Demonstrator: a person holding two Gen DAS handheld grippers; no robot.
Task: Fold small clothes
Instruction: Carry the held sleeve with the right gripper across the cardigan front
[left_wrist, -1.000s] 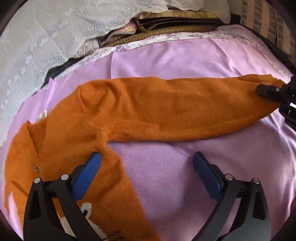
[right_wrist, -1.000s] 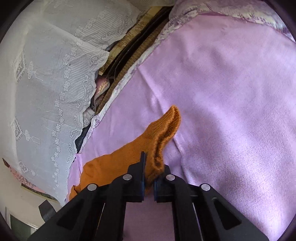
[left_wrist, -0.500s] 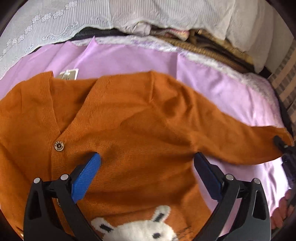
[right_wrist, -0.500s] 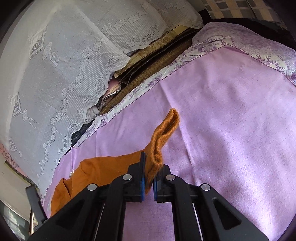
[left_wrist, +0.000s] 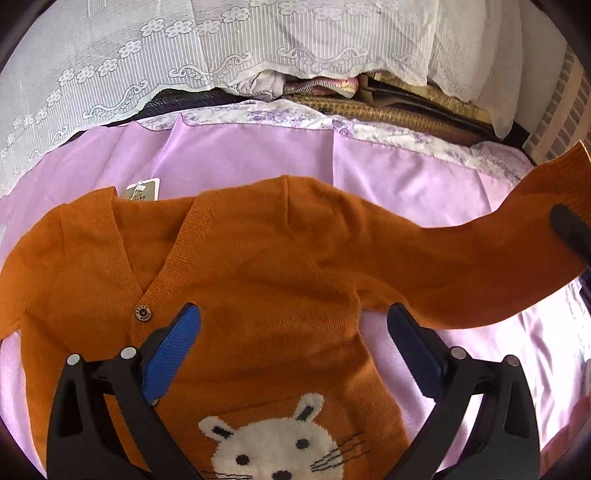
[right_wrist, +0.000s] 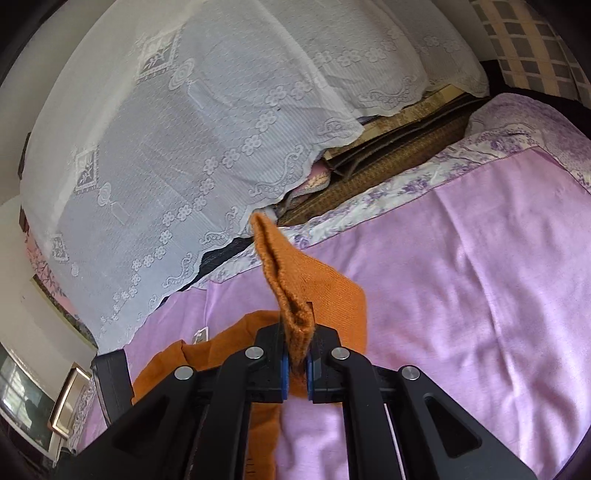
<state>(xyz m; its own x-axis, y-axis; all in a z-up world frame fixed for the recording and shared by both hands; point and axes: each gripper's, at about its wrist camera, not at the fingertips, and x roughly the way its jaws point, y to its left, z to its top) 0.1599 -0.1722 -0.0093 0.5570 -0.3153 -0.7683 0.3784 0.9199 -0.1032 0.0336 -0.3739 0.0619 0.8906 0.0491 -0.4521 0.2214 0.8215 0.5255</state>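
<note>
An orange knit cardigan (left_wrist: 258, 280) with a white rabbit face (left_wrist: 280, 443) lies front up on the purple sheet (left_wrist: 236, 155). My left gripper (left_wrist: 291, 332) is open just above its chest, blue pads on either side, holding nothing. My right gripper (right_wrist: 295, 363) is shut on the cuff of the cardigan's sleeve (right_wrist: 291, 295) and holds it lifted off the sheet. In the left wrist view that sleeve (left_wrist: 480, 266) rises to the right edge, where the right gripper's black finger (left_wrist: 570, 232) pinches it.
A white lace cover (left_wrist: 221, 48) drapes a pile at the back of the bed, with woven mats (left_wrist: 388, 110) and folded fabrics under it. A paper tag (left_wrist: 142, 188) lies by the cardigan's collar. A plaid cushion (right_wrist: 532, 40) stands at the far right.
My left gripper has swung from the sleeve area to above the cardigan's chest. My right gripper has lifted the sleeve cuff up off the sheet and drawn it toward the cardigan's body.
</note>
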